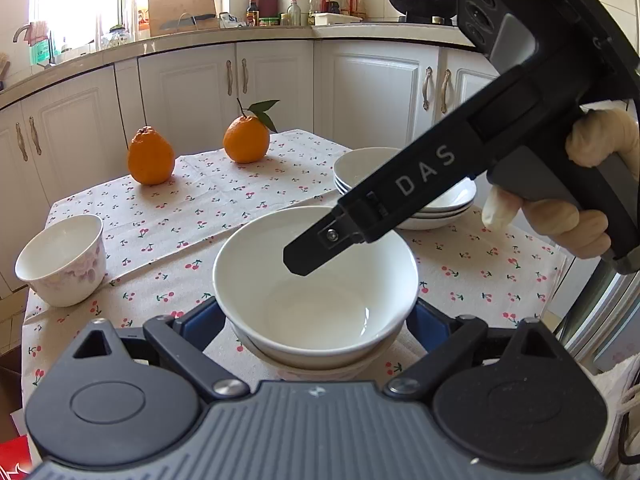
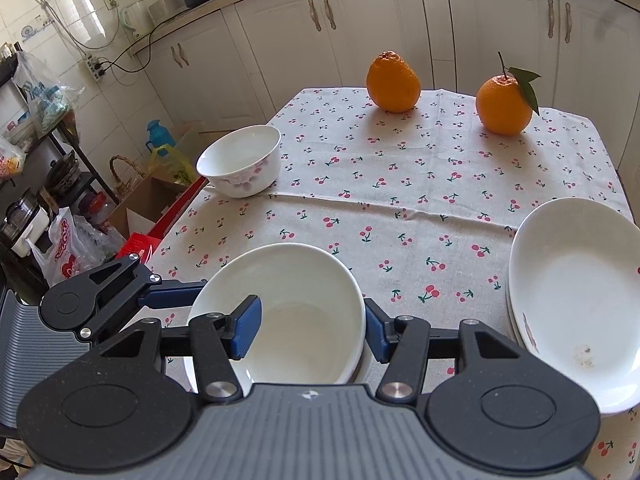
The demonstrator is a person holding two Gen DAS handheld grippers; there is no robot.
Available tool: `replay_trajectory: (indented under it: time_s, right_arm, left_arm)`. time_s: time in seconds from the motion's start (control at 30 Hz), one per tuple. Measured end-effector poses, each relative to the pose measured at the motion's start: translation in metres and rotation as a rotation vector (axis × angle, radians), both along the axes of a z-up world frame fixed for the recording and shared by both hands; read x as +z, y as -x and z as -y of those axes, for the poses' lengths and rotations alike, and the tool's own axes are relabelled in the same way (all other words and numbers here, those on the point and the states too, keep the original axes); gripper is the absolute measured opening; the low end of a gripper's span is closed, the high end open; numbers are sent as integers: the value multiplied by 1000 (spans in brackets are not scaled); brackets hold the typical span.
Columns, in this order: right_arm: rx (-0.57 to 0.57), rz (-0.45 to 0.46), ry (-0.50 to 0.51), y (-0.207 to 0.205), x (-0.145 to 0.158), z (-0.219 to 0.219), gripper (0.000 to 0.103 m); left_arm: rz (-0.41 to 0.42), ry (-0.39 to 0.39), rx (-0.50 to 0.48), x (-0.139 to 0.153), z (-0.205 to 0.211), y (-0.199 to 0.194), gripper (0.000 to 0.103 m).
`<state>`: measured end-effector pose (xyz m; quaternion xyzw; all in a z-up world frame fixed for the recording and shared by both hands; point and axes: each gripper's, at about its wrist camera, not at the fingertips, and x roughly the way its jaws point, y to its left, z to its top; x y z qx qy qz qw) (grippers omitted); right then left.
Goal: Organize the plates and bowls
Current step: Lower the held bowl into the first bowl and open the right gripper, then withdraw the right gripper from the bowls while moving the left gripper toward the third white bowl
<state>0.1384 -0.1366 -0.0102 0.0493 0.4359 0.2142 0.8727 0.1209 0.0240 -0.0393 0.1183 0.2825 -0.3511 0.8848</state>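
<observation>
The left hand-held gripper (image 1: pixel 316 320) stands wide apart around a white bowl (image 1: pixel 316 280) nested in another on the cherry-print surface (image 1: pixel 248 200). In the right wrist view, the right hand-held gripper (image 2: pixel 312 328) clamps that bowl's (image 2: pixel 296 304) rim, beside stacked plates (image 2: pixel 576 292).

Surface under cherry-print cloth, with fruit and dishes on it.

The surface (image 2: pixel 420 216) is covered by a pale cloth (image 1: pixel 224 200) printed with small red cherries; a fold line crosses it from side to side. At the far edge stand two oranges well apart: a knobbly orange (image 2: pixel 393 82) and a leafy orange (image 2: pixel 504 105) with stem. Near the left edge sits a flowered bowl (image 2: pixel 241 162). A stack of plates (image 2: pixel 576 276) lies at the right. At the near edge a white bowl (image 1: pixel 316 280) rests in a lower bowl (image 1: pixel 320 368).
</observation>
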Motion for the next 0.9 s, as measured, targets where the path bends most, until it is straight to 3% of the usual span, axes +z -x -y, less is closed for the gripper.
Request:
replay_trajectory:
  time_s: [0.33,0.5,0.67,0.9]
  right_arm:
    - [-4,23,16,1,2,0,67]
    - [-5,41,2,2,4,0,89]
    - [4,79,33,5,7,-6,102]
    - [12,97,67,6,8,-16,103]
  left_arm:
    - [1,0,0,-4,2,0,96]
    - [-3,9,1,-3,-1,0,100]
    - [-3,10,15,-2,-8,5,100]
    - [3,13,63,3,-28,11,100]
